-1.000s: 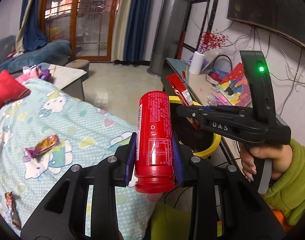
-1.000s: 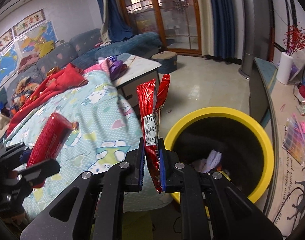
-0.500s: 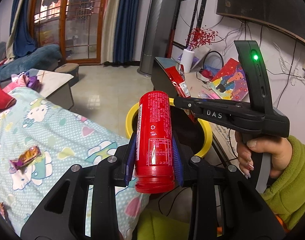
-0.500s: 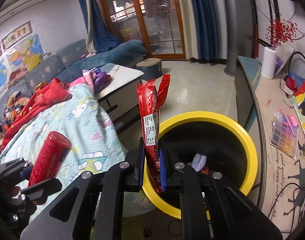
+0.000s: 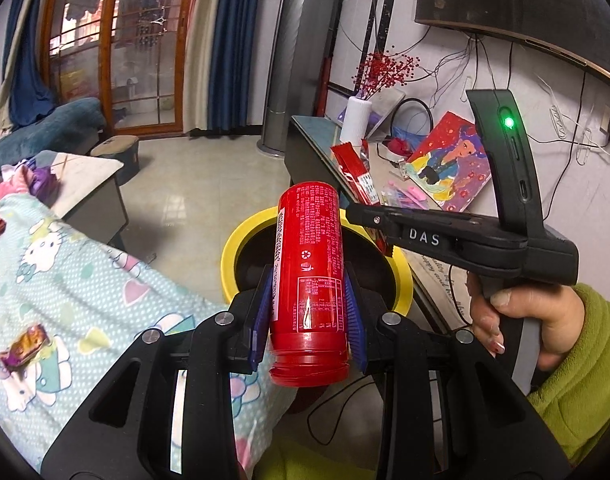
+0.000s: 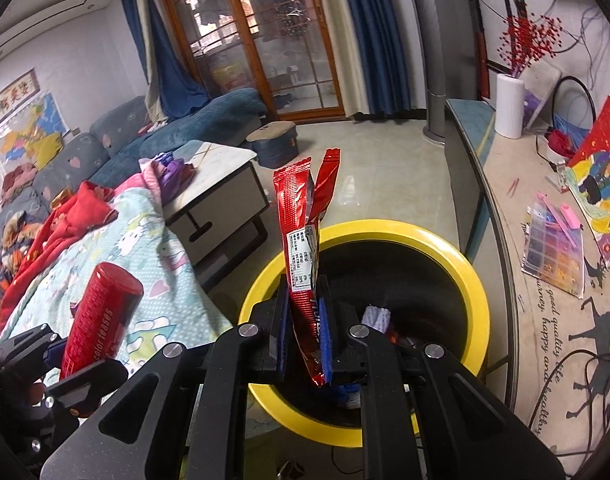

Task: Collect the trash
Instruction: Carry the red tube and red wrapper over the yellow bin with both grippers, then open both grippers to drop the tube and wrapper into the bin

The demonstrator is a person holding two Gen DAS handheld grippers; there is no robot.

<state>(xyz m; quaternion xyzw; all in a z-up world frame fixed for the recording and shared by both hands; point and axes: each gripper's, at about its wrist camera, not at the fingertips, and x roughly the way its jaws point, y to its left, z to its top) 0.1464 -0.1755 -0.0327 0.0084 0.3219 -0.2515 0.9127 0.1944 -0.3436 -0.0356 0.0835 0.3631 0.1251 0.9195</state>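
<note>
**Two pieces of trash carried to the yellow bin**

Over the last second, both grippers have been brought sideways toward the yellow-rimmed bin (image 6: 475, 280); the bin, earlier off to one side, is now seen directly beneath and ahead of them. This is judged to mean the dropping step is close, though nothing has been released yet.

The left gripper (image 5: 309, 312) is closed partway around a red cylindrical can (image 5: 309, 276), which is clamped upright between its blue pads, with the bin's rim behind it. The right gripper (image 6: 305, 328) is nearly fully closed on a thin red snack wrapper (image 6: 301, 240), which stands up from the pads above the bin's dark opening. Scraps of paper are already seen inside the bin.

One more wrapper (image 5: 23, 346), purple and orange, is left lying on the cartoon-print blanket (image 5: 65, 280), well apart from the bin, so collecting is judged unfinished.

A tiled floor, a low table, a blue sofa, wood-framed glass doors with blue curtains, and a side counter holding a white vase (image 6: 509, 106) and pictures are seen around them. A green-sleeved hand (image 5: 545, 320) is seen holding the right gripper's handle.
</note>
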